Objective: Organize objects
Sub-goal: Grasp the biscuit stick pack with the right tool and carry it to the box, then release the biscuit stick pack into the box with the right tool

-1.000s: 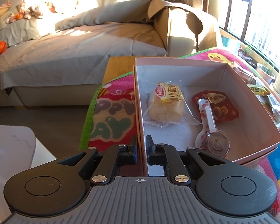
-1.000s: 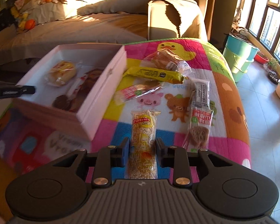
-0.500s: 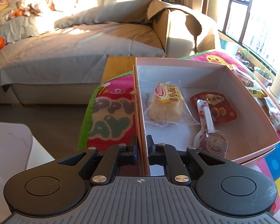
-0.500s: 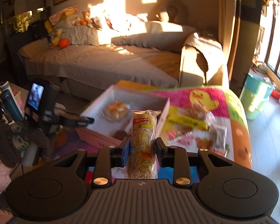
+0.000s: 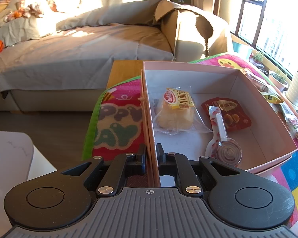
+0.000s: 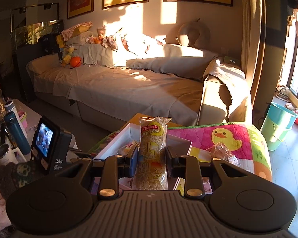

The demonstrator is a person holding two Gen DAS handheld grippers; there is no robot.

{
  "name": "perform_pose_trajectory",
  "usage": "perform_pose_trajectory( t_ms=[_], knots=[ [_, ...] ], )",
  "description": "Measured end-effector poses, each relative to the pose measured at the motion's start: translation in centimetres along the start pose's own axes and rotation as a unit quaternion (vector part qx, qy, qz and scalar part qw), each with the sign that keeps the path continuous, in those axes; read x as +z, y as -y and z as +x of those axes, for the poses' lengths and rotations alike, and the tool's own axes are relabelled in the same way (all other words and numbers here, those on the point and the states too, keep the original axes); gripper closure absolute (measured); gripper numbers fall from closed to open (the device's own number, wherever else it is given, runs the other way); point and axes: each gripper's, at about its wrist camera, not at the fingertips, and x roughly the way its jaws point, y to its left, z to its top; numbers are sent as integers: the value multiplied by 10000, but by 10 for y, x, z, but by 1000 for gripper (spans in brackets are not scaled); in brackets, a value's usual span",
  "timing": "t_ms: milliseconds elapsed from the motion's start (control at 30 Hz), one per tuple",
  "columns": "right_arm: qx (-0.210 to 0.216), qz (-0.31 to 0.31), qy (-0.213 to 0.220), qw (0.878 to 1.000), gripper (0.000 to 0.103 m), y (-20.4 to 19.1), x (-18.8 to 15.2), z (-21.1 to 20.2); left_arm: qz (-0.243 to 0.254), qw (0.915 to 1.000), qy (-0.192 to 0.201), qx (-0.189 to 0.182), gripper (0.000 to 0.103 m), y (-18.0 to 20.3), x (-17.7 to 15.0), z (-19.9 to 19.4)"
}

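Note:
My left gripper [image 5: 151, 154] is shut on the near left wall of the pink box [image 5: 147, 107], one finger outside and one inside. In the box lie a wrapped bun [image 5: 175, 111], a red snack packet [image 5: 231, 113] and a lollipop [image 5: 227, 152]. My right gripper [image 6: 152, 158] is shut on a long rice-cracker packet [image 6: 152, 148] and holds it upright, raised over the box [image 6: 117, 144]. A clear-wrapped snack [image 6: 221, 151] lies on the colourful mat [image 6: 228, 136].
More snack packets [image 5: 272, 97] lie on the mat right of the box. A sofa [image 6: 119, 83] stands behind the table. A camera with a lit screen [image 6: 47, 140], bottles [image 6: 16, 130] and a jar stand at left. Green buckets [image 6: 278, 125] stand at right.
My right gripper has lifted the rice-cracker packet off the mat, tilted up and moved left over the box. My left gripper still clamps the box wall.

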Motion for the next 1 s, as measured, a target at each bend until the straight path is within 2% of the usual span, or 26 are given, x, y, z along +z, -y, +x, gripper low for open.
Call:
perform_pose_trajectory(
  t_ms=[233, 433, 667, 933, 1000],
  knots=[
    [57, 91, -57, 9999, 74, 8, 5, 33, -6, 10000, 0, -17, 91, -1, 0, 0],
    [-114, 539, -267, 9981, 74, 28, 4, 70, -7, 10000, 3, -7, 91, -1, -1, 0],
    [-105, 683, -521, 9963, 74, 35, -7, 100, -28, 10000, -16, -15, 91, -3, 0, 2],
    [-177, 854, -524, 9948, 74, 38, -23, 119, -13, 10000, -29, 20, 91, -3, -1, 1],
    [-244, 921, -432, 9945, 68, 41, -25, 118, -20, 10000, -40, 17, 91, -3, -1, 1]
  ],
)
